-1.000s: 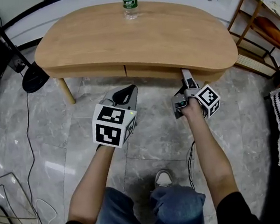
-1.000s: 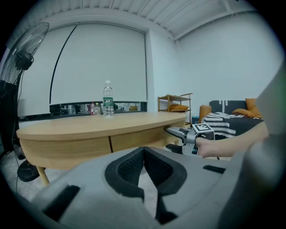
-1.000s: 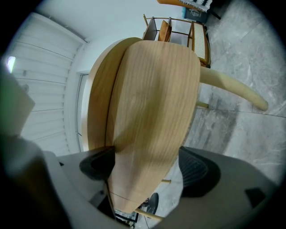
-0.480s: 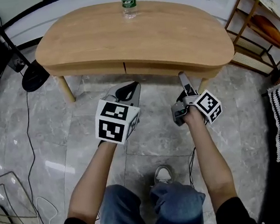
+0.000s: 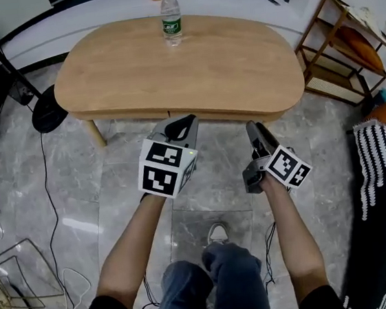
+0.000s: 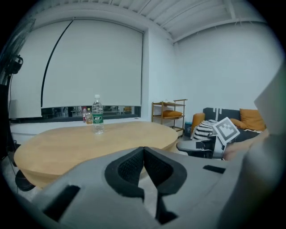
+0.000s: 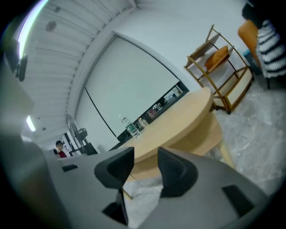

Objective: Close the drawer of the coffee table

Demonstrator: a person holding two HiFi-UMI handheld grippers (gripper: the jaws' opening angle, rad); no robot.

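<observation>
Under the coffee table (image 5: 223, 57) top, the drawer (image 5: 206, 114) is looking shut, so we are checking for a gap. Our left gripper (image 5: 181, 122) is pinching shut on nothing, and our right gripper (image 5: 251, 127) has just been closing, a little apart, empty

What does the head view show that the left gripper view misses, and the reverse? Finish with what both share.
Head view only: the person's forearms, a shoe and cables on the floor. Left gripper view only: that the left gripper has its jaws closed together, empty; a white blind; a sofa. Both: the coffee table, the water bottle, the wooden shelf.
</observation>
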